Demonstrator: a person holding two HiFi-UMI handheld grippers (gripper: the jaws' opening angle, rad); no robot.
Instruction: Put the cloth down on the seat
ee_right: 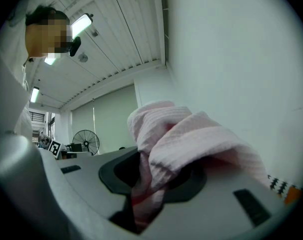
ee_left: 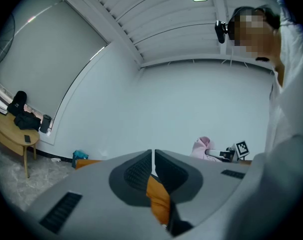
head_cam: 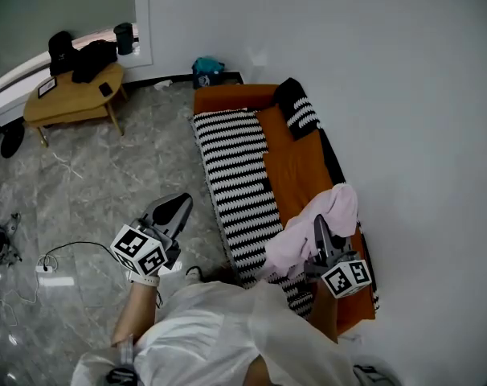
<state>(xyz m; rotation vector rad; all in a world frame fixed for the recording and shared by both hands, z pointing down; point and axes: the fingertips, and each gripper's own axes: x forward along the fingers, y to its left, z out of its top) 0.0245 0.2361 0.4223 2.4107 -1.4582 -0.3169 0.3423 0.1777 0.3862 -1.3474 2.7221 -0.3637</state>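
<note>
The cloth [head_cam: 337,206] is pale pink with a fine ribbed, waffle-like weave, and it is bunched into soft rounded folds rather than spread flat. The right gripper [head_cam: 318,225] has it: in the right gripper view a narrow, twisted neck of the cloth [ee_right: 191,139] runs down between the two jaws of the right gripper [ee_right: 152,180]. The jaws are closed against that neck, while the bulk of the fabric billows up over the tips and hides them. From the head view the cloth reads as an elongated heap. Its long axis lies slantwise across the gripper, not along it. One fuller lobe sits past the jaw tips and off to the gripper's right, toward the wall. The other end trails to the gripper's left and back toward the person. Below the gripper lies the orange seat [head_cam: 296,171], and the trailing end hangs over the black-and-white striped throw [head_cam: 235,175] that covers the seat's front edge. Whether any fold already touches the seat cannot be made out. The left gripper [head_cam: 179,205] is well apart to the left, over the floor. In the left gripper view the jaws of the left gripper [ee_left: 153,159] meet at the tips with nothing clamped, and only a sliver of orange shows through the slot below them.
</note>
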